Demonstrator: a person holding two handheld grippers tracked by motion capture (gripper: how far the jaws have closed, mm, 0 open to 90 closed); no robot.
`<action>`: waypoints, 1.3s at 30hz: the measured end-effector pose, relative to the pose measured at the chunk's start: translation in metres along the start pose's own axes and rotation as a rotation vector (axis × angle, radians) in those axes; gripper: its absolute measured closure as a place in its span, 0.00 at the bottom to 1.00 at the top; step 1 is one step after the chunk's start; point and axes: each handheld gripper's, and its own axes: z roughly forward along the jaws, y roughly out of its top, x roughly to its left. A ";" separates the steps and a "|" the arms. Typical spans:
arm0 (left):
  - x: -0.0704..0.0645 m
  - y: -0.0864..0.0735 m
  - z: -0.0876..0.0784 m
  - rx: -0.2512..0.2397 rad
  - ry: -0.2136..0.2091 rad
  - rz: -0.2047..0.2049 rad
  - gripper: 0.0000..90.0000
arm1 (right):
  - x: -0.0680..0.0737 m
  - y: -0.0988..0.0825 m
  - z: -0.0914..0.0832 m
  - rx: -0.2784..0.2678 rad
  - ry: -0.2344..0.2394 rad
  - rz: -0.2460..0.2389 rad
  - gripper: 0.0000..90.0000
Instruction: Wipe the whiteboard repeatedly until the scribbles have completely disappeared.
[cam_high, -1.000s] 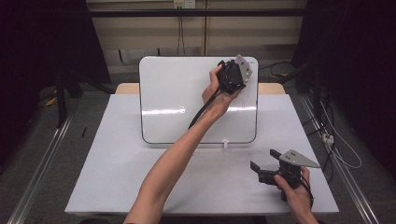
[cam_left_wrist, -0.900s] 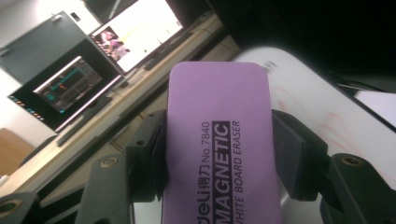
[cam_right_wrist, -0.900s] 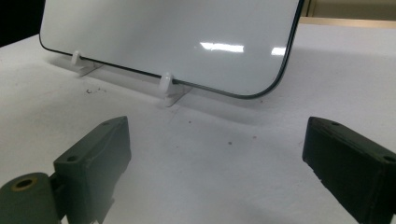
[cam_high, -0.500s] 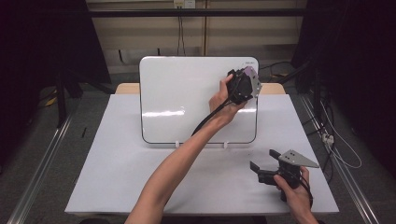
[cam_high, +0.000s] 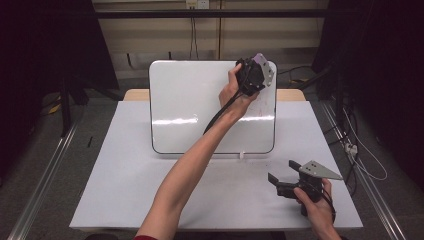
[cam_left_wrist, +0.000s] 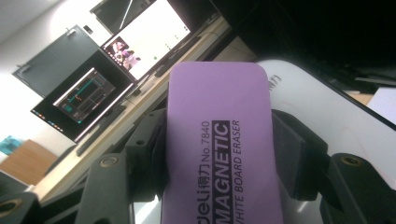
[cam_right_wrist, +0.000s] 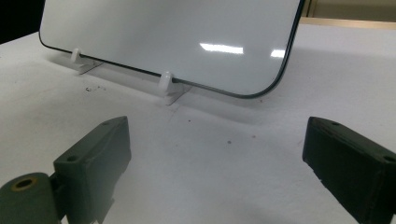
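Two grippers are in our hands at a white tabletop (cam_high: 150, 200). Our left gripper (cam_high: 253, 75) reaches forward, up at the top right corner of a whiteboard (cam_high: 200, 110) that stands propped up at the far side of the tabletop on small white clip feet (cam_right_wrist: 166, 81). Its jaws are clamped on a purple eraser (cam_left_wrist: 219, 144), one dark pad pressing each long side; black print on the eraser reads "MAGNETIC WHITE BOARD ERASER". In the high view the eraser's purple end (cam_high: 259, 58) sits by the board's upper right edge, though we cannot tell whether it touches the surface. Faint marks show on the board just below that gripper. Our right gripper (cam_high: 283, 171) rests low at the near right of the tabletop, well apart from the board, its jaws spread wide with nothing between them, pointing toward the board's lower right corner.
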 end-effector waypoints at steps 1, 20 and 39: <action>-0.006 0.000 -0.001 0.006 -0.010 0.018 0.46 | 0.000 0.000 0.000 -0.001 0.000 -0.003 0.09; 0.013 -0.009 -0.007 0.001 0.024 0.004 0.46 | 0.000 0.000 -0.001 0.001 0.001 0.006 0.09; -0.050 -0.031 -0.030 -0.038 -0.103 0.128 0.46 | 0.004 0.001 0.003 0.011 0.017 -0.018 0.08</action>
